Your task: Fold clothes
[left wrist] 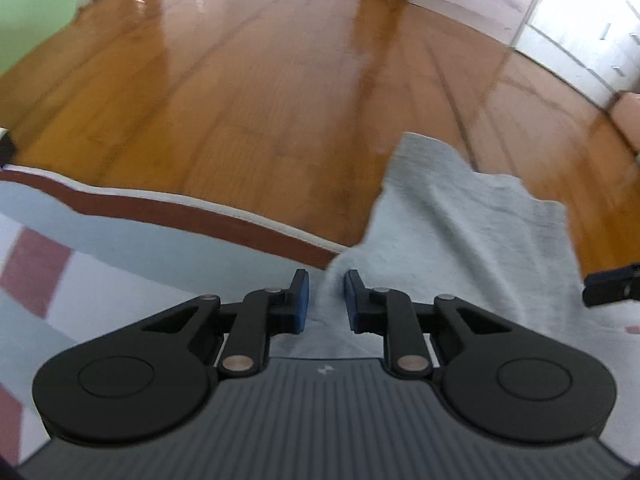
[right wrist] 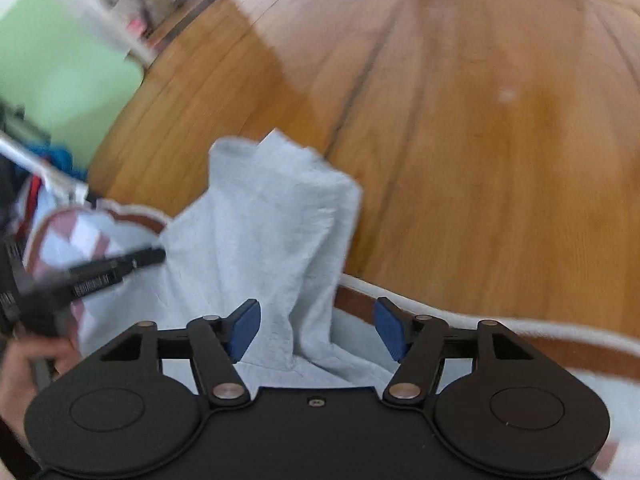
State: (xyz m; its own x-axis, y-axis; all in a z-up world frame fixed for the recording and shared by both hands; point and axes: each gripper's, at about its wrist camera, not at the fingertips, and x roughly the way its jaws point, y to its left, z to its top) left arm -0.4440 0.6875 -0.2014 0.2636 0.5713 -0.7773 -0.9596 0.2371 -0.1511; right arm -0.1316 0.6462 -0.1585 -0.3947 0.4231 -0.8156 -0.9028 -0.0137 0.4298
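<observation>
A light grey garment lies bunched across the edge of a pale blue mat and reaches out over the wooden floor. In the left wrist view my left gripper has its blue pads close together, with a ridge of the grey cloth pinched between them. The black tip of the right gripper shows at the garment's right edge. In the right wrist view my right gripper stands wide open, with the garment rising in folds between and beyond its fingers. The left gripper meets the cloth's left edge.
The mat has red squares and a brown, white-edged border. Glossy wooden floor stretches ahead. A green wall is at the left and white drawers at the right. More clothes lie far left, and a hand holds the left gripper.
</observation>
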